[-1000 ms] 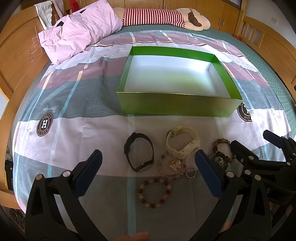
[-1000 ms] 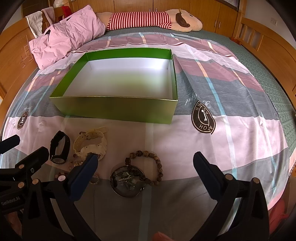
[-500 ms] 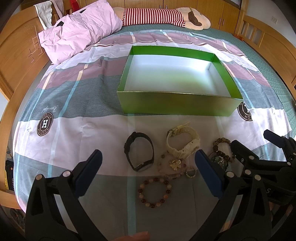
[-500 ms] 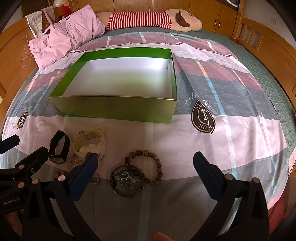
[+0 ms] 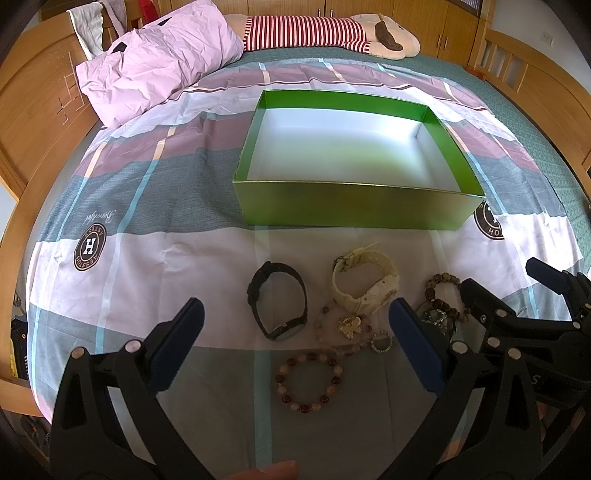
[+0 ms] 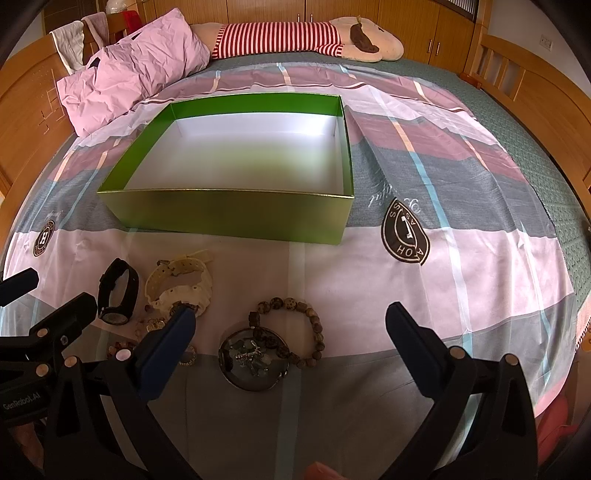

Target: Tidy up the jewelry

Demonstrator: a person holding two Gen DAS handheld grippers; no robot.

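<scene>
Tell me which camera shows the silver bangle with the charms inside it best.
The right wrist view: the silver bangle lies in full sight between the open fingers, beside the brown bead bracelet. In the left wrist view, the left gripper's finger and the right gripper hide most of it.

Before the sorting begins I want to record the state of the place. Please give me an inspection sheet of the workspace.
Surface: plaid bedsheet over a bed, lying flat.
Job's things: green box, open, nothing inside; in front of it on the sheet a black watch, cream watch, pink bead bracelet, brown bead bracelet, round metal dish with small pieces, gold brooch, small ring.
Clutter: nothing seen.
Grippers: left gripper and right gripper both open, holding nothing, above the jewelry.
Cables: nothing seen.
Surroundings: pink pillow, striped plush toy, wooden bed frame.
</scene>
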